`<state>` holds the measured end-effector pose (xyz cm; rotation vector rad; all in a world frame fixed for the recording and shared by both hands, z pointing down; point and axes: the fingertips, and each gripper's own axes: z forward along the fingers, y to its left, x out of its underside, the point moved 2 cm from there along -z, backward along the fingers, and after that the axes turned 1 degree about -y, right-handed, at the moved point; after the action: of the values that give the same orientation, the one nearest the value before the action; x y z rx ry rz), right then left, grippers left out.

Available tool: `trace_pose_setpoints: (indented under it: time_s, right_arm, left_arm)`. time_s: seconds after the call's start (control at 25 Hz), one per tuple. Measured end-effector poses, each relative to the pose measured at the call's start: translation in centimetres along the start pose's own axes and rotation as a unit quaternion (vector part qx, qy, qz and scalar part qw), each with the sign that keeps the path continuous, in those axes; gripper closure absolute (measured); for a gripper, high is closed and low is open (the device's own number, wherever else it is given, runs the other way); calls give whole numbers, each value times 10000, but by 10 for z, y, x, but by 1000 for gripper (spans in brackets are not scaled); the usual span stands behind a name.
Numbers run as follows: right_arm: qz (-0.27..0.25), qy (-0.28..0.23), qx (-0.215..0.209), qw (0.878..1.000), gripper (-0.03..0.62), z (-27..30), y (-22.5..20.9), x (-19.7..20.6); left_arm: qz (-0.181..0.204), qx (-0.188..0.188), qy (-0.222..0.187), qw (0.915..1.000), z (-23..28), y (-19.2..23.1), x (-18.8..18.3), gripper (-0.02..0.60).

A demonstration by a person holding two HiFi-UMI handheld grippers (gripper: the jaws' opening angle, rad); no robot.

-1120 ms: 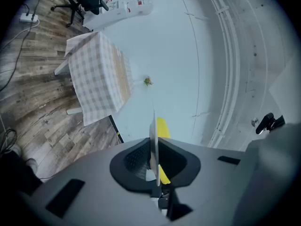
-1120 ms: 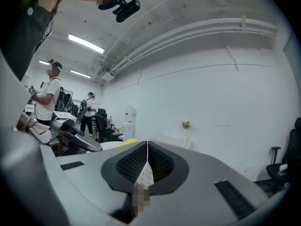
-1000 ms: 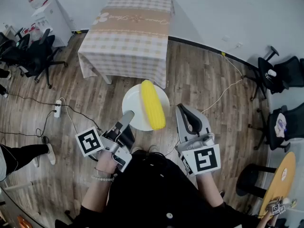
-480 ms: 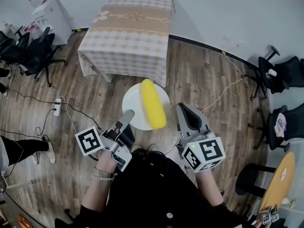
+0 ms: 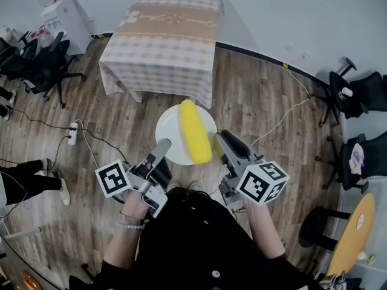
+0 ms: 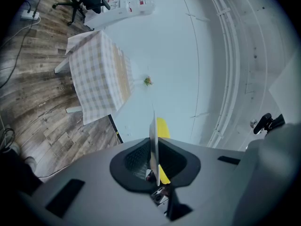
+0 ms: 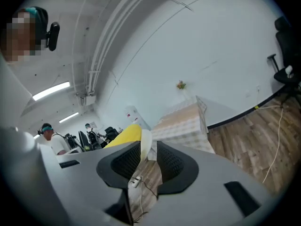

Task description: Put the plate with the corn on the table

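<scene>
A white plate carrying a yellow corn cob is held in the air over the wood floor, short of the table with the checked cloth. My left gripper is shut on the plate's near-left rim; in the left gripper view the plate stands edge-on between the pads, with the corn behind it. My right gripper is at the plate's right rim. In the right gripper view its jaws stand apart, with the plate's rim and the corn at their tips.
The table stands against a white wall. Office chairs are at the left and right. A power strip with cables lies on the floor. A person's legs show at the left edge.
My right gripper has swung left and turned, bringing its jaws up to the plate's right rim. The left gripper, plate and corn have stayed in place.
</scene>
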<state>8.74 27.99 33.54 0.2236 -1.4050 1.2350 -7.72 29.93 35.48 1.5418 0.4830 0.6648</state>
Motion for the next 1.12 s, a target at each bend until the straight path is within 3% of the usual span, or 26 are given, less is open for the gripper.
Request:
trace_pose_setpoints:
  time_s: [0.2, 0.32, 0.48, 0.92, 1.12]
  right_arm:
    - [1198, 47, -509, 9915, 467, 10, 1, 10]
    - [1566, 63, -737, 9849, 468, 14, 3, 14]
    - [1620, 41, -752, 9839, 499, 15, 5, 18]
    - [1634, -127, -733, 9838, 505, 15, 17, 23]
    - [1417, -132, -499, 9886, 504, 16, 23, 30]
  left_arm:
    - [-52, 70, -22, 10000, -1, 0, 0, 545]
    - [-63, 63, -25, 10000, -2, 1, 0, 544]
    - [-59, 54, 14, 10000, -4, 4, 0, 543]
    - [24, -5, 184, 9998, -10, 4, -6, 543]
    - [50, 42, 184, 9998, -19, 5, -12, 543]
